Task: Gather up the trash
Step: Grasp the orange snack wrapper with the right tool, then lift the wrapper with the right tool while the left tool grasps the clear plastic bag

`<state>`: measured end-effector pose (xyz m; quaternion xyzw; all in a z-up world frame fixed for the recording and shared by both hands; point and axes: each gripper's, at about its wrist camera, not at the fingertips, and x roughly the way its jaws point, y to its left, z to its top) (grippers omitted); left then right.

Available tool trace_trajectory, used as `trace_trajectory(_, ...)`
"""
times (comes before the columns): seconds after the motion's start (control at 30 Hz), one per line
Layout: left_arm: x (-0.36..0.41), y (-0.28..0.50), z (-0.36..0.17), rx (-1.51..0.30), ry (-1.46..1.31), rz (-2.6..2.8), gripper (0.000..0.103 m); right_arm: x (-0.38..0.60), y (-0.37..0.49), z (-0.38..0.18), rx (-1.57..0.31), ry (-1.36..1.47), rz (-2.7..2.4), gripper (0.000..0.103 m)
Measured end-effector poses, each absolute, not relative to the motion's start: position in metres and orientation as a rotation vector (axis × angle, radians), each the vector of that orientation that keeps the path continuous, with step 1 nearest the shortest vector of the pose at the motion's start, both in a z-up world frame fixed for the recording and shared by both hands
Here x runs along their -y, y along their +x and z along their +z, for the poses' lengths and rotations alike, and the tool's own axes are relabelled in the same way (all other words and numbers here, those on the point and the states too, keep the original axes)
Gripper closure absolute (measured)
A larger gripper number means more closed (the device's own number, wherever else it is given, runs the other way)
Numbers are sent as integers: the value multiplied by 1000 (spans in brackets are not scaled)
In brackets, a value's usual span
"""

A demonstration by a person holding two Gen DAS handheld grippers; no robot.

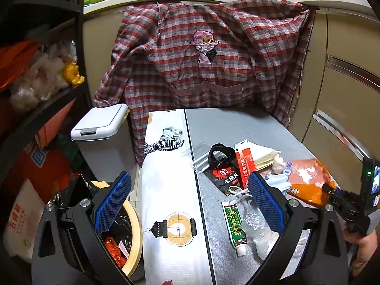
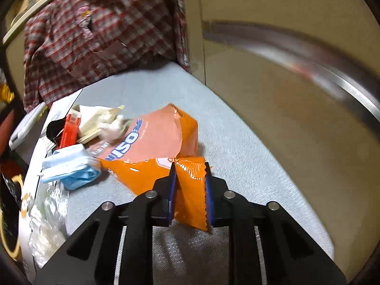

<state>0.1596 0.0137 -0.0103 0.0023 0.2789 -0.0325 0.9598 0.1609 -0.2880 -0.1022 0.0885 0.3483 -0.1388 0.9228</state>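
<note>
Trash lies in a heap on the grey table (image 1: 225,123). An orange snack bag (image 2: 154,142) sits at the right of the pile, and my right gripper (image 2: 190,168) is shut on its near serrated corner. The left wrist view shows that gripper (image 1: 332,190) at the bag (image 1: 306,178). Beside the bag are a blue face mask (image 2: 68,166), a red box (image 1: 244,163), a black packet (image 1: 223,173), a green-and-white tube (image 1: 234,225) and clear plastic wrap (image 1: 258,228). My left gripper (image 1: 190,178) hangs open over the table's left part, holding nothing.
A round bin with a black liner (image 1: 123,232) stands on the floor left of the table, a white lidded bin (image 1: 102,128) behind it. A plaid garment (image 1: 201,54) hangs off the counter at the back. Shelves (image 1: 35,71) stand left, cabinets (image 1: 344,83) right.
</note>
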Motion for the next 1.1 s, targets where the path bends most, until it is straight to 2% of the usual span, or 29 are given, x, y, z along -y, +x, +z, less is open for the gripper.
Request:
trace_trajectory(0.43, 13, 136, -22, -536, 47, -121, 8, 275, 109, -1, -451, 99, -332, 87)
trace_trajectory(0.8, 67, 110, -74, -575, -25, -195, 8, 276, 88, 12, -422, 159, -296, 87)
trace_trajectory(1.0, 89, 114, -104, -607, 50, -213, 23, 274, 86, 11, -405, 175, -271, 86)
trace_trajectory(1.07, 89, 118, -109, -630, 57, -218, 37, 274, 86, 10, -410, 177, -271, 86)
trace_trajectory(1.1, 89, 120, -110, -644, 53, -237, 56, 275, 87, 9, -412, 182, -270, 86)
